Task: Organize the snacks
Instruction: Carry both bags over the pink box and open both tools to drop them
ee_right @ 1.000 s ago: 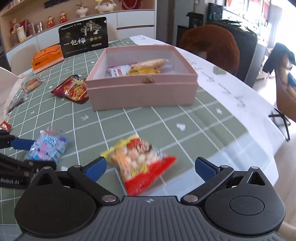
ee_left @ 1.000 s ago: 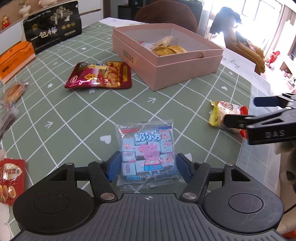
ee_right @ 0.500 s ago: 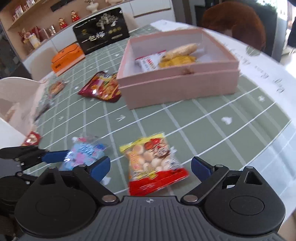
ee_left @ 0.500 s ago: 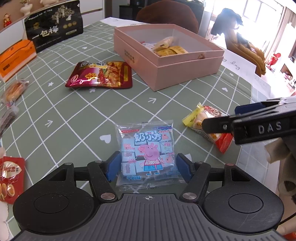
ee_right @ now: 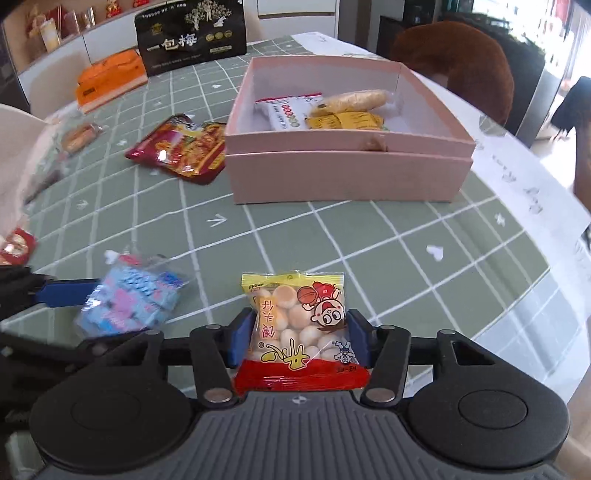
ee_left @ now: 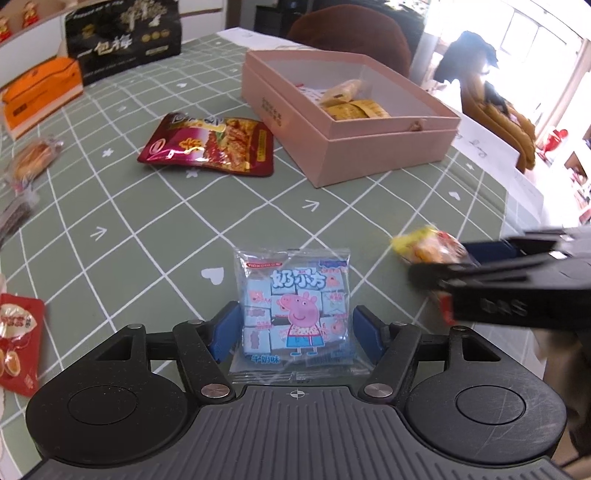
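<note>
My left gripper [ee_left: 294,334] is shut on a blue Peppa Pig snack packet [ee_left: 293,310]; the packet also shows in the right wrist view [ee_right: 129,299]. My right gripper [ee_right: 300,341] is shut on a yellow and red puff-ball snack packet [ee_right: 299,328], which also shows in the left wrist view [ee_left: 424,245]. An open pink box [ee_left: 347,147] [ee_right: 343,173] stands ahead on the green checked table [ee_left: 110,206] and holds a few snacks. A dark red snack pouch [ee_left: 208,146] [ee_right: 181,147] lies left of the box.
A black plum bag [ee_right: 190,35] and an orange box [ee_right: 110,79] stand at the far edge. Small wrapped snacks [ee_left: 33,158] lie at the left, and a red packet [ee_left: 18,328] at the near left. A brown chair [ee_right: 458,62] is behind the box.
My right gripper has closed its fingers onto the yellow and red packet, which it only framed before. The left gripper still holds the blue packet in place.
</note>
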The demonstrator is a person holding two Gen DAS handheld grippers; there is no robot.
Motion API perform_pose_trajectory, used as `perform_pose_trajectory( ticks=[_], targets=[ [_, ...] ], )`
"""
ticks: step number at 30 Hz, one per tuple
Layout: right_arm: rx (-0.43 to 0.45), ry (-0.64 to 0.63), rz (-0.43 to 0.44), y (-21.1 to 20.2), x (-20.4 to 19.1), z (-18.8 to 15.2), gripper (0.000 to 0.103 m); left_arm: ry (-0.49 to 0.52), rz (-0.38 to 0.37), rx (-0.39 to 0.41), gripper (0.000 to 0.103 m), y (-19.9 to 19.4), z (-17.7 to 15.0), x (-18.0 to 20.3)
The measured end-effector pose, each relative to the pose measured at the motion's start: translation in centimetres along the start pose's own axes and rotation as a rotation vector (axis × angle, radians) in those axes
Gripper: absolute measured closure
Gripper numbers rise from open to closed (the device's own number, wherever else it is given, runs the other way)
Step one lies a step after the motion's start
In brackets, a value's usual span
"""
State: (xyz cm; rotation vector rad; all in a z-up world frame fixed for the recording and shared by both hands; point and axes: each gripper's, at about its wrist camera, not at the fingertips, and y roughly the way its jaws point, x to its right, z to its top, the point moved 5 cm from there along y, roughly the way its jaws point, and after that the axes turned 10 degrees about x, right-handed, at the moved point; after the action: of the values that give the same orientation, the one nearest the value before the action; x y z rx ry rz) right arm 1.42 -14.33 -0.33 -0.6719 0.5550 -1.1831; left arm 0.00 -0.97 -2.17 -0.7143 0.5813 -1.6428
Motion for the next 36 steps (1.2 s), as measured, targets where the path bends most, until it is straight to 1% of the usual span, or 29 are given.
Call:
perform_pose_trajectory(
  ticks=[2, 4, 5, 6, 7, 8, 9, 11, 13, 14, 15, 17, 19, 21, 22, 23, 24, 25, 27, 29, 30, 33, 34, 36],
  targets=[
    [0.009, 0.028, 0.017, -1.0, 0.5, -0.2, 0.05, 0.015, 0.003, -0.006, 0.029, 0.1, 0.0, 0.2],
    [0.025, 0.047, 0.012, -2.1, 1.1, -0.3, 0.05, 0.064, 0.023, -0.003, 0.03, 0.2, -0.2, 0.7],
    [0.032, 0.059, 0.012, -2.6, 1.4, -0.2, 0.05, 0.073, 0.053, 0.004, 0.038, 0.2, -0.1, 0.8],
    [0.04, 0.074, 0.013, -3.0, 1.7, -0.1, 0.05, 0.069, 0.056, 0.01, 0.039, 0.2, 0.1, 1.0],
    [0.05, 0.086, 0.014, -3.5, 2.0, 0.2, 0.05, 0.055, 0.019, 0.015, 0.039, 0.1, 0.8, 1.2],
    [0.068, 0.094, 0.014, -4.1, 2.3, 0.8, 0.051, 0.035, -0.034, 0.042, 0.039, -0.3, 2.2, 1.4],
    [0.093, 0.097, 0.015, -4.8, 2.6, 1.7, 0.051, 0.021, -0.073, 0.095, 0.039, -1.1, 4.1, 1.5],
    [0.172, 0.101, 0.028, -7.3, 3.3, 4.7, 0.051, 0.03, -0.092, 0.233, 0.039, -3.6, 9.3, 1.9],
    [0.272, 0.085, 0.028, -10.2, 4.2, 8.5, 0.051, 0.038, -0.102, 0.364, 0.039, -6.1, 14.8, 1.9],
    [0.321, 0.07, 0.017, -11.6, 4.6, 10.6, 0.051, 0.037, -0.109, 0.403, 0.038, -6.9, 17.0, 1.9],
    [0.364, 0.058, 0.006, -12.8, 5.0, 12.8, 0.05, 0.034, -0.115, 0.421, 0.038, -7.3, 19.2, 1.8],
    [0.414, 0.047, 0.0, -14.2, 5.8, 16.6, 0.05, 0.026, -0.141, 0.41, 0.038, -7.0, 22.3, 1.9],
    [0.444, 0.044, -0.015, -14.2, 6.5, 19.7, 0.05, 0.023, -0.195, 0.371, 0.038, -5.4, 24.3, 2.1],
    [0.446, 0.046, -0.039, -13.1, 7.1, 22.1, 0.05, -0.026, -0.237, 0.358, 0.037, -3.1, 25.4, 2.0],
    [0.439, 0.054, -0.035, -12.1, 7.4, 23.2, 0.05, -0.061, -0.257, 0.357, 0.038, -1.3, 25.5, 1.8],
    [0.431, 0.064, -0.023, -11.2, 7.8, 24.0, 0.046, -0.077, -0.259, 0.33, 0.039, 0.6, 25.1, 1.7],
    [0.416, 0.079, -0.009, -10.0, 8.1, 24.7, 0.032, -0.081, -0.257, 0.273, 0.04, 2.7, 24.5, 1.5],
    [0.39, 0.094, -0.007, -8.6, 8.5, 25.2, 0.027, -0.088, -0.26, 0.227, 0.04, 4.5, 23.7, 1.5],
    [0.347, 0.133, -0.047, -6.2, 9.3, 25.5, 0.026, -0.12, -0.264, 0.223, 0.04, 5.7, 22.3, 0.7],
    [0.311, 0.151, -0.066, -4.9, 9.7, 24.8, 0.026, -0.132, -0.265, 0.217, 0.04, 5.7, 21.1, -0.2],
    [0.299, 0.15, -0.06, -4.6, 9.6, 24.2, 0.026, -0.126, -0.247, 0.212, 0.04, 5.4, 20.4, -0.7],
    [0.268, 0.125, -0.092, -4.7, 8.8, 22.0, 0.026, -0.096, -0.133, 0.19, 0.04, 3.6, 17.8, -2.8],
    [0.262, 0.119, -0.102, -4.8, 8.5, 21.2, 0.026, -0.104, -0.09, 0.187, 0.04, 2.6, 16.5, -3.5],
    [0.24, 0.111, -0.107, -4.8, 7.5, 19.7, 0.026, -0.148, -0.032, 0.177, 0.041, 0.6, 13.6, -4.9]
  ],
)
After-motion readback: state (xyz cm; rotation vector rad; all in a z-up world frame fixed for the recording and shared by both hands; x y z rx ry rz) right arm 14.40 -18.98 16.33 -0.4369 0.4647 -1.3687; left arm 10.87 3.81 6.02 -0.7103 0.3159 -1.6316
